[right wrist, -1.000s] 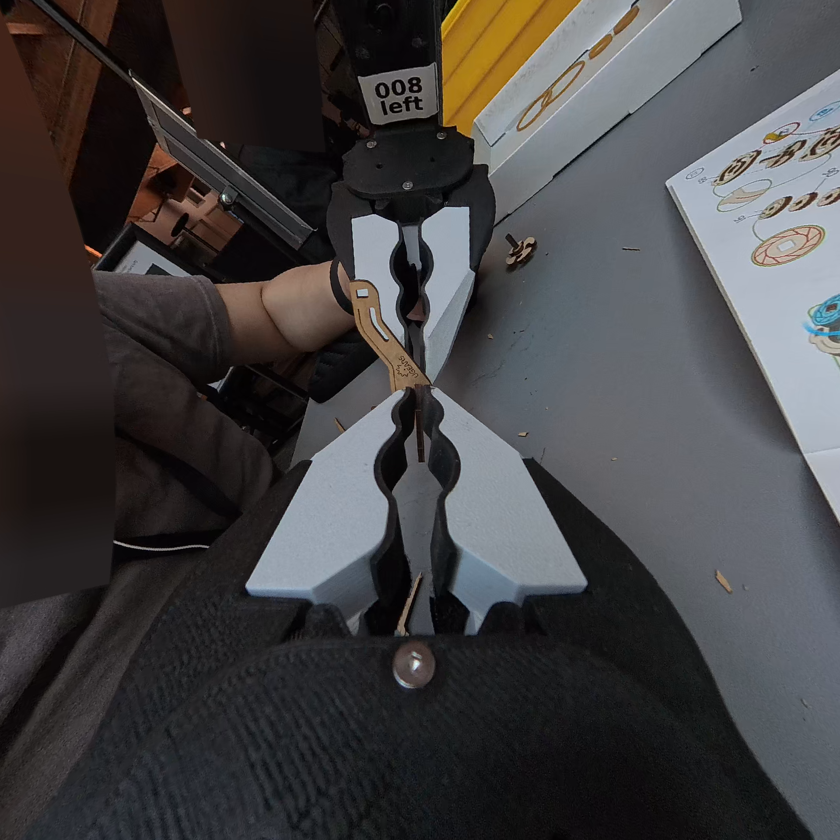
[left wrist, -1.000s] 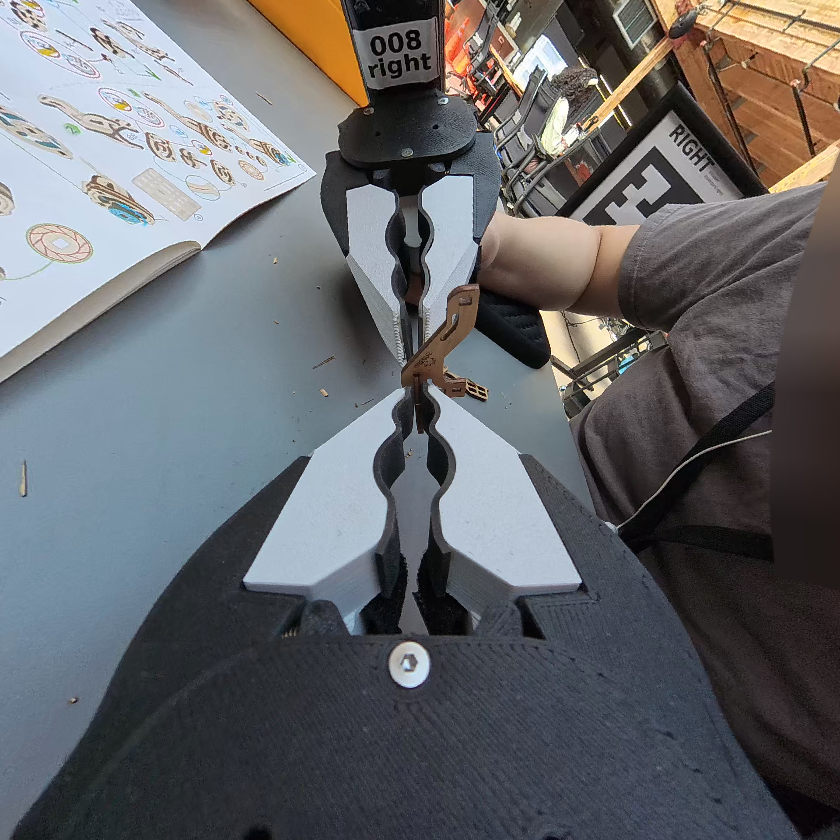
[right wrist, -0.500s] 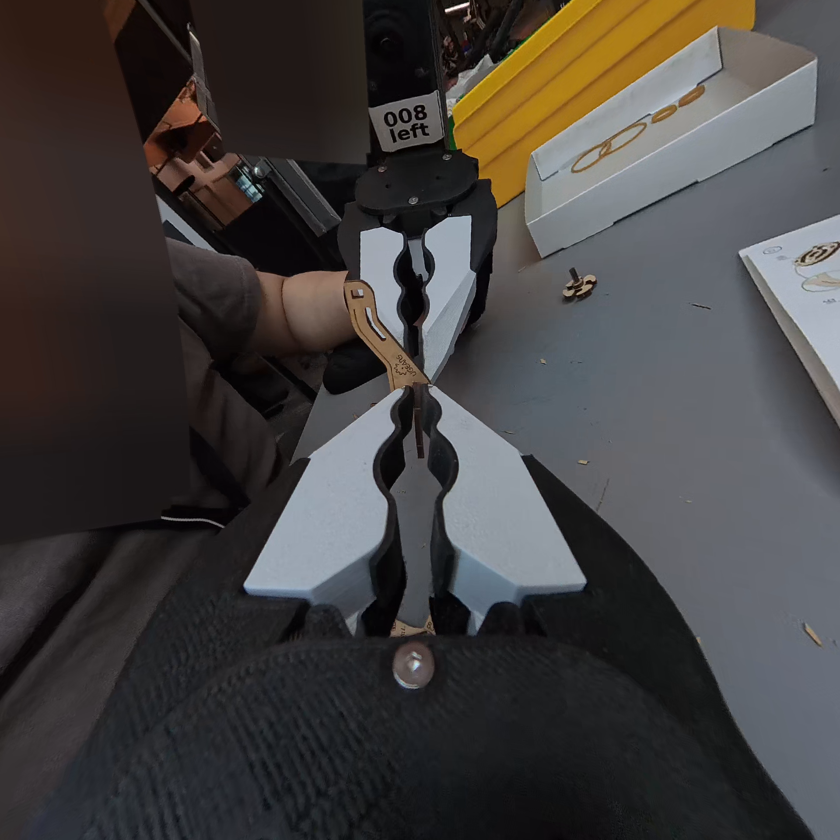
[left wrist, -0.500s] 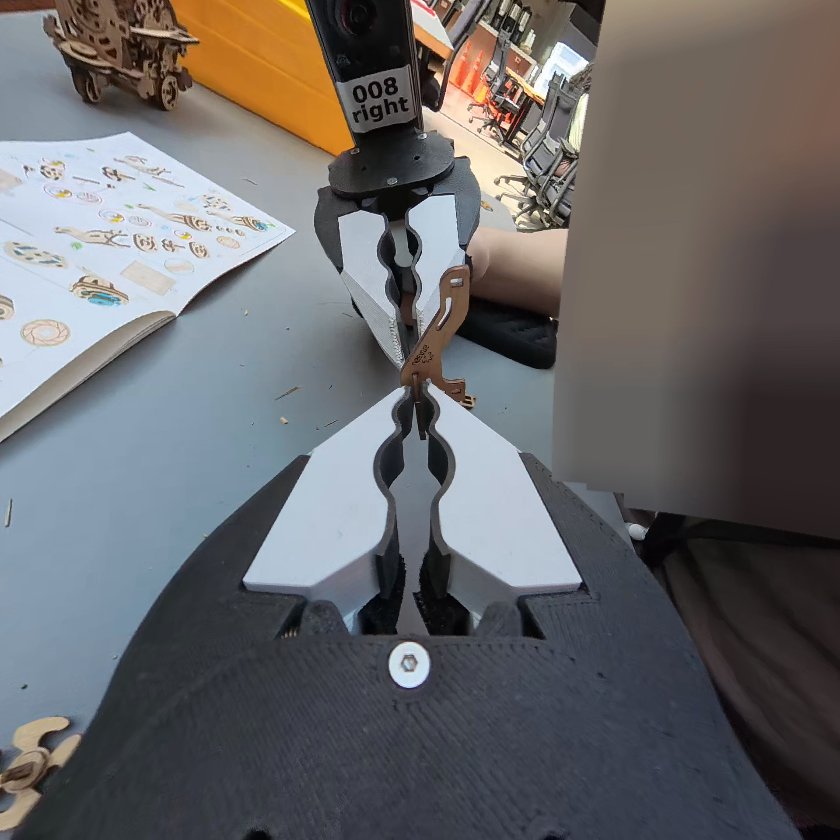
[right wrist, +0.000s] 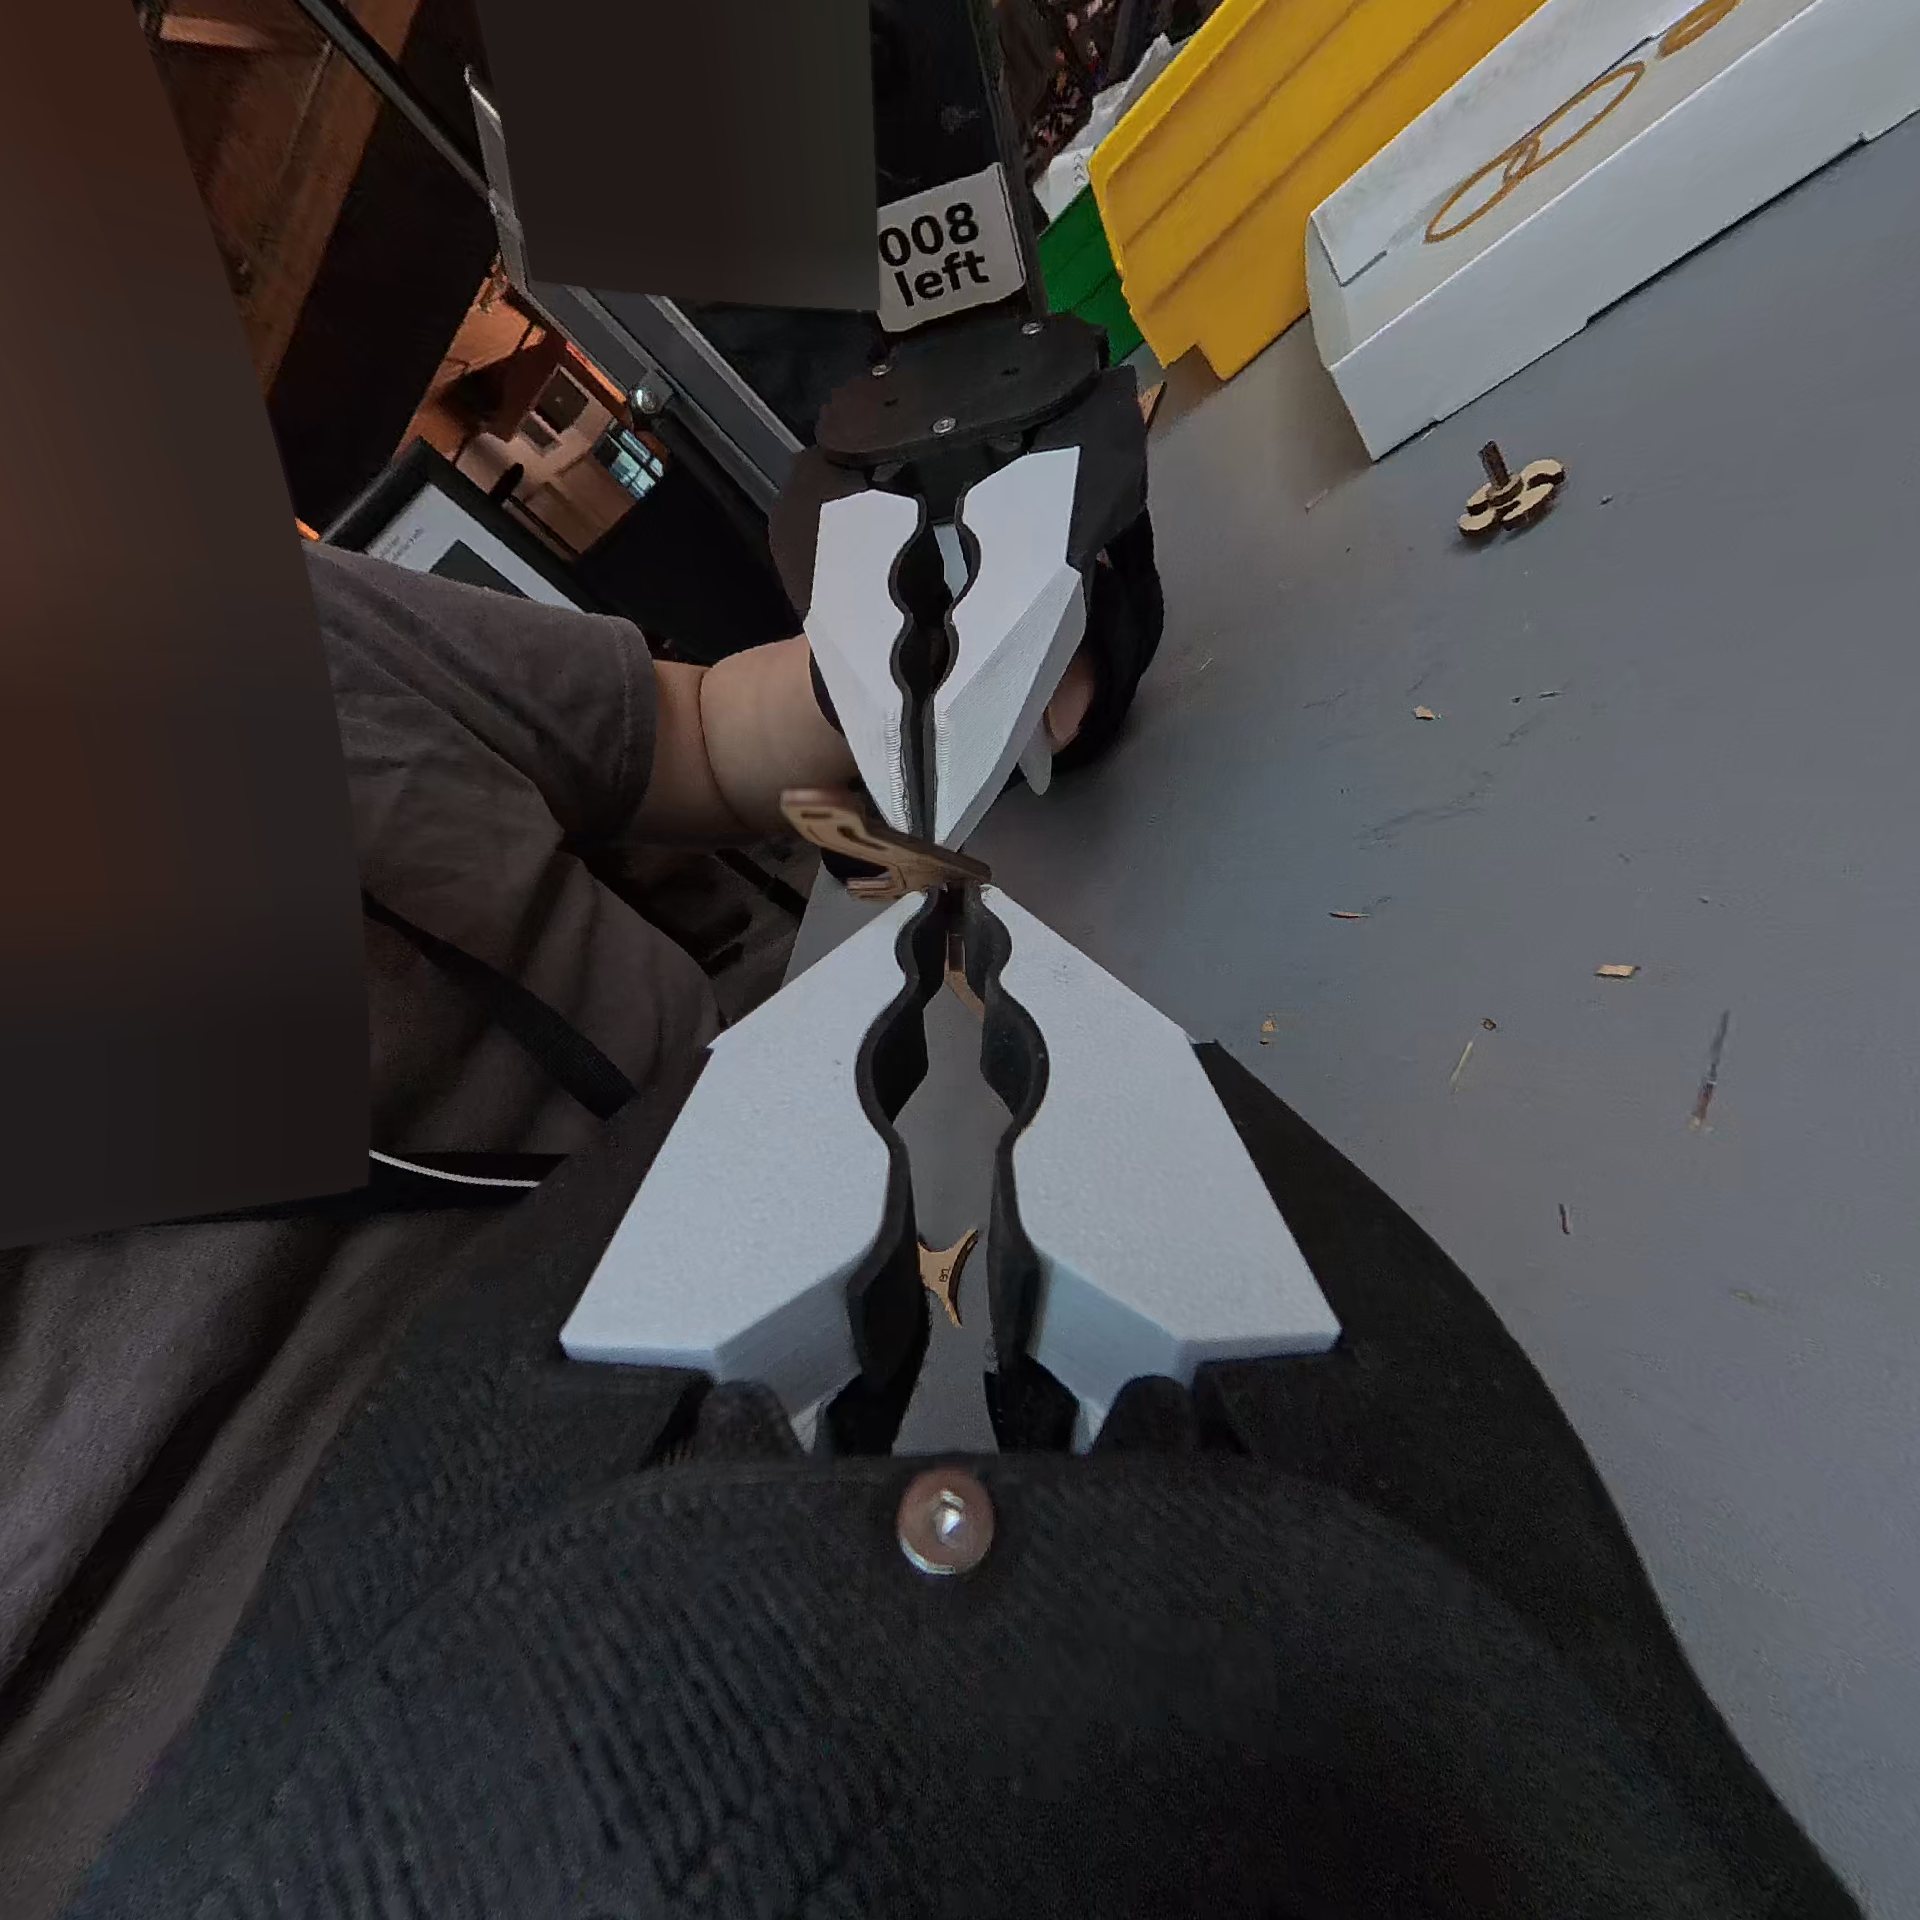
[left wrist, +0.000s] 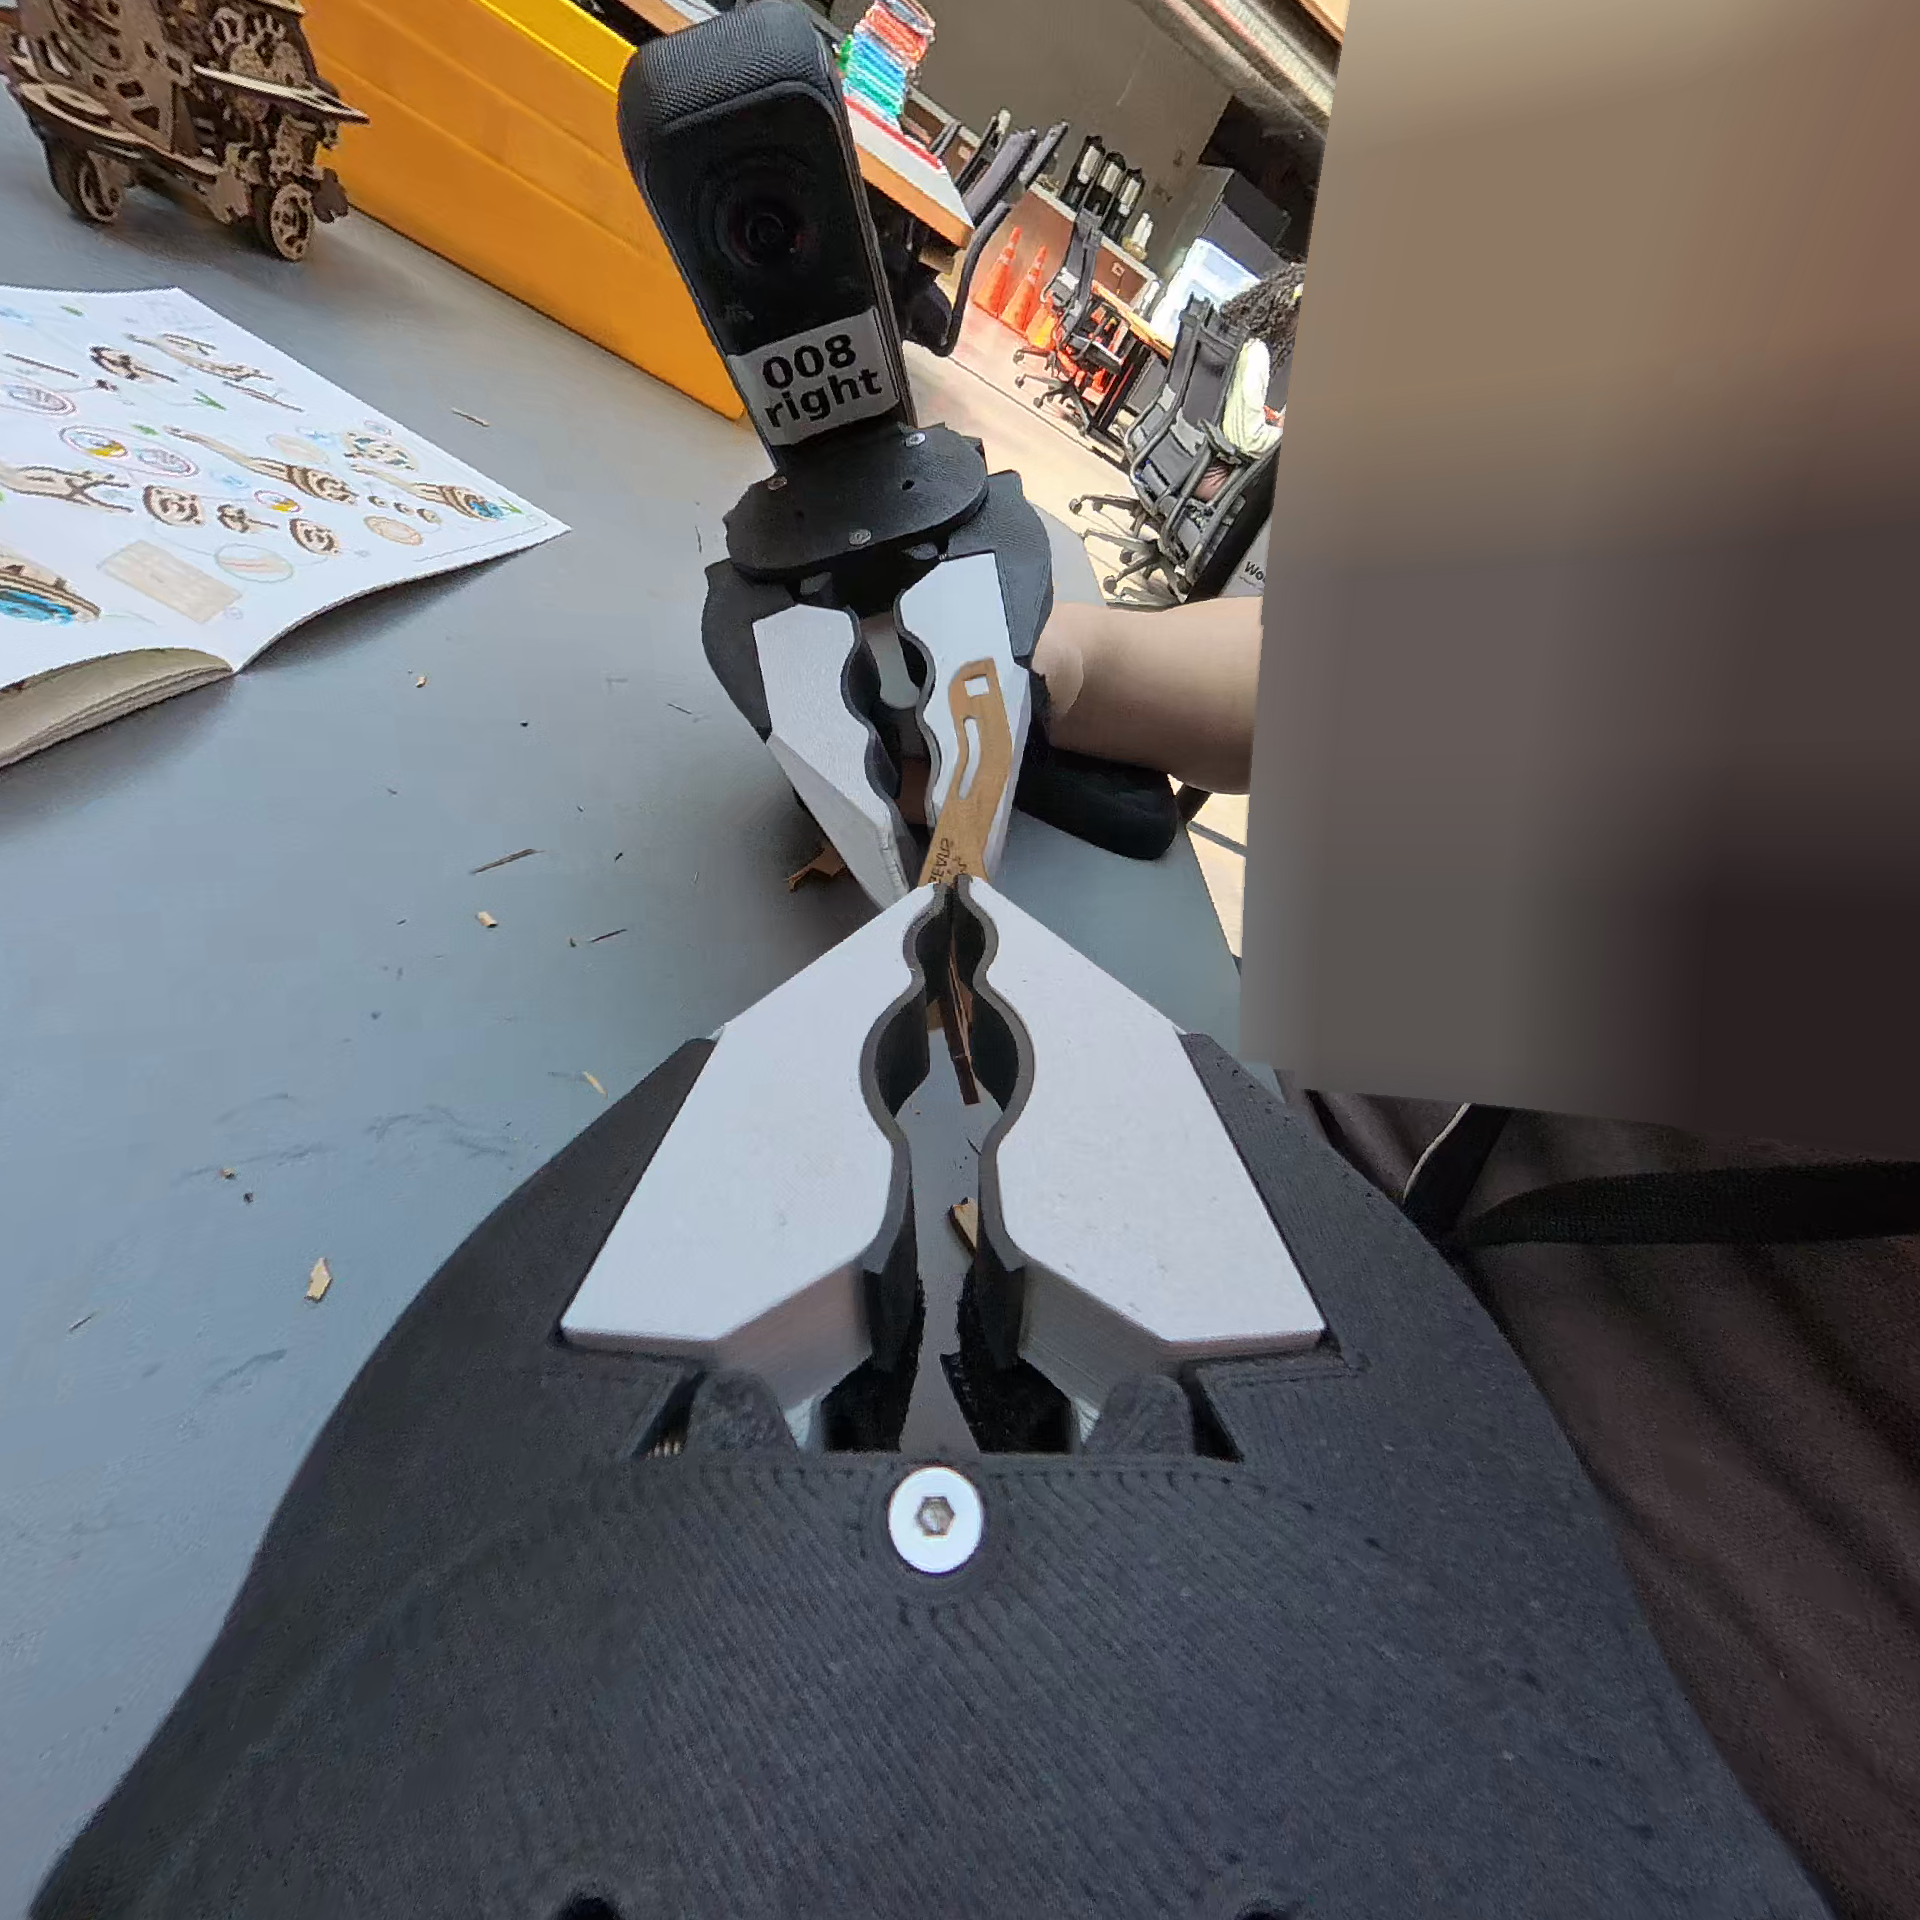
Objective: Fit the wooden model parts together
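My left gripper [left wrist: 951, 896] and my right gripper [right wrist: 951, 906] meet tip to tip above the grey table [left wrist: 312, 987]. Each is shut on a thin wooden part seen edge-on between its fingers, in the left wrist view [left wrist: 958, 1003] and in the right wrist view [right wrist: 961, 977]. A long slotted wooden arm [left wrist: 971, 748] sticks out from where the tips meet. It rises in front of the right gripper's fingers [left wrist: 821, 727]. In the right wrist view the arm [right wrist: 852, 840] lies sideways to the left, below the left gripper's fingers [right wrist: 997, 644]. How the parts join is hidden.
An open instruction booklet [left wrist: 208, 488] lies at the left, with a finished wooden model [left wrist: 177, 114] and yellow bins [left wrist: 499, 197] behind it. A white box [right wrist: 1610, 208] and a small wooden gear piece [right wrist: 1512, 499] sit far right. The person's arm [left wrist: 1153, 696] and body are close alongside. The tips of both grippers are at nearly the same place.
Both views have tilted up and the grippers have turned against each other. In the right wrist view the slotted arm has swung from upright to lying sideways to the left.
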{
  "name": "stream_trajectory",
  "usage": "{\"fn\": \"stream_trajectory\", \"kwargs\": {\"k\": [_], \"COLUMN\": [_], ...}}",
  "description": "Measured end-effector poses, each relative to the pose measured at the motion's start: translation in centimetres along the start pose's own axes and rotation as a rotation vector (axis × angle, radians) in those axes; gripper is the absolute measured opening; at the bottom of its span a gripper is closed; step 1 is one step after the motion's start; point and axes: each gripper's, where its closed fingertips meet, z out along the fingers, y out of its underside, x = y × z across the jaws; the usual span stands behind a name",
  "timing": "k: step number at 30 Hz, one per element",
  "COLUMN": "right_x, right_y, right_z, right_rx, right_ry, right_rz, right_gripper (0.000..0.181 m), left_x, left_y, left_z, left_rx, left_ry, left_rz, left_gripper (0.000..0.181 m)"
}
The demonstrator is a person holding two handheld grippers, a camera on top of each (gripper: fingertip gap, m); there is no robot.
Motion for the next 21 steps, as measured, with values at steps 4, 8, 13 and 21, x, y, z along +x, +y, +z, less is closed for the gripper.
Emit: {"fn": "stream_trajectory", "kwargs": {"k": [4, 8, 13, 21], "right_x": [0.5, 0.9, 1.0, 0.8], "right_y": [-0.3, -0.2, -0.2, -1.4], "right_z": [-0.3, -0.3, -0.3, -0.9], "right_rx": [0.008, -0.008, -0.018, 0.054], "right_ry": [0.011, 0.006, -0.020, -0.013], "right_rz": [0.020, 0.069, 0.117, 0.060], "right_gripper": [0.001, 0.001, 0.001, 0.003], "left_x": [-0.4, -1.1, -0.9, -1.3], "left_y": [-0.2, 0.0, 0.9, 0.3], "left_z": [-0.7, -0.9, -0.4, 0.0], "left_rx": [0.001, -0.020, -0.075, -0.017], "left_ry": [0.024, -0.001, 0.053, 0.046], "left_rz": [-0.073, -0.074, -0.157, -0.254], "left_gripper": [0.001, 0.009, 0.010, 0.000]}}
